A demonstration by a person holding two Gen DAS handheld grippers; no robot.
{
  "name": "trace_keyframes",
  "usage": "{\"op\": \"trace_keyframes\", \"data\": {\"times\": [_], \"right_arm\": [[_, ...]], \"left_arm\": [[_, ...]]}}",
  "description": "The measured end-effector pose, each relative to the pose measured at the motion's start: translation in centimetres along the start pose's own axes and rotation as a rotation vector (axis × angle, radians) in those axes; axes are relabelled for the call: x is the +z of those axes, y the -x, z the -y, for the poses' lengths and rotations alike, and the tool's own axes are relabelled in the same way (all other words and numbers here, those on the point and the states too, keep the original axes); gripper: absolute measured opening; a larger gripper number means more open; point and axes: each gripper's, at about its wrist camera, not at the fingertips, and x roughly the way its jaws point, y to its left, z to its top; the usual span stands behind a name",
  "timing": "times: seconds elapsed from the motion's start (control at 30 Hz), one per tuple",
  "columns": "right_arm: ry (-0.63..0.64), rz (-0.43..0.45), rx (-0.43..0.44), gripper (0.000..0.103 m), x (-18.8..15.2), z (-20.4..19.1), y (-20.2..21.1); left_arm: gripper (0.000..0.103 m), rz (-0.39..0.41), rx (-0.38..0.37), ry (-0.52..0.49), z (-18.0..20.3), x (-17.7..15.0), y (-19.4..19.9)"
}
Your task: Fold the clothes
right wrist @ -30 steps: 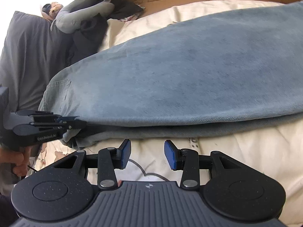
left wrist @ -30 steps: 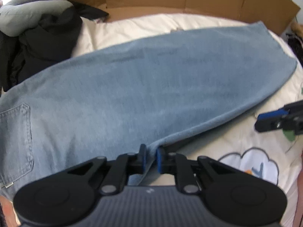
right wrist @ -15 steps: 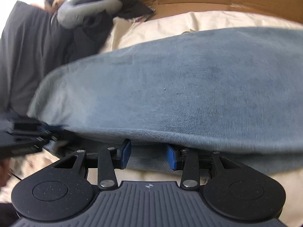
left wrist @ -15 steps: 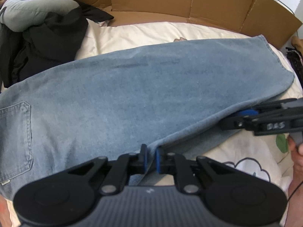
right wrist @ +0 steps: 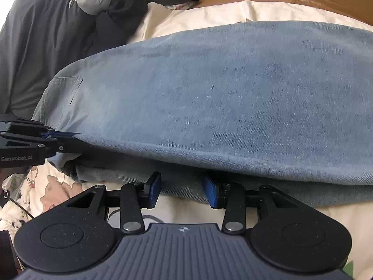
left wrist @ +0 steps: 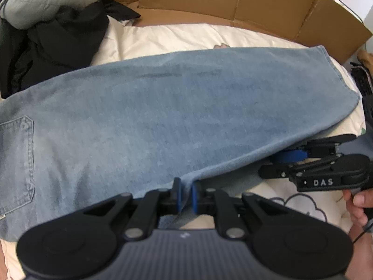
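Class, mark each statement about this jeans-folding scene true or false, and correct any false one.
1. The left gripper is shut on the near edge of the jeans. True.
2. The right gripper is shut on the jeans. False: its fingers stand apart at the near edge, gripping nothing.
3. The jeans lie on a cream bedcover. True.
4. The jeans are black. False: they are light blue denim.
5. Cardboard stands behind the bedcover. True.
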Motion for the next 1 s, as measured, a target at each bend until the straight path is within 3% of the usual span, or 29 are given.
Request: {"op": "trace_keyframes", "data": {"times": [0.23, 0.5, 0.57, 0.67, 0.7, 0.73, 0.77, 1.0], "right_arm": [[0.016, -0.026, 0.056, 0.044, -0.5, -1.4, -0.4], [0.033, 0.001, 0.107, 0.044, 0.6, -3.6, -2.5], [0.026, -0.012, 0.102, 0.040, 0.4, -3.9, -3.2], [0.044, -0.040, 0.104, 0.026, -0.2, -4.5, -3.7], [0.052, -0.059, 0.106, 0.013, -0.4, -4.7, -3.9], [0.044, -0.089, 0.110, 0.006, -0.7, -4.6, -4.3], [0.026, -0.118, 0.111, 0.005, -1.0, -4.4, -4.7], [0.067, -0.098, 0.150, 0.003, -0.8, -5.3, -3.2]], "left_arm": [[0.010, -0.071, -0.028, 0.042, -0.3, -1.5, -2.3], [0.010, -0.056, -0.031, 0.050, -0.5, -1.6, -2.4], [0.010, -0.066, -0.032, 0.050, -0.4, -1.8, -2.9], [0.010, -0.075, -0.039, 0.061, -0.5, -2.0, -3.3], [0.011, -0.077, -0.041, 0.062, -0.5, -2.1, -3.3], [0.011, -0.079, -0.041, 0.058, -0.5, -2.1, -3.4], [0.011, -0.082, -0.042, 0.055, -0.5, -2.0, -3.4], [0.020, -0.068, -0.090, 0.084, -2.5, -1.1, -0.6]]}}
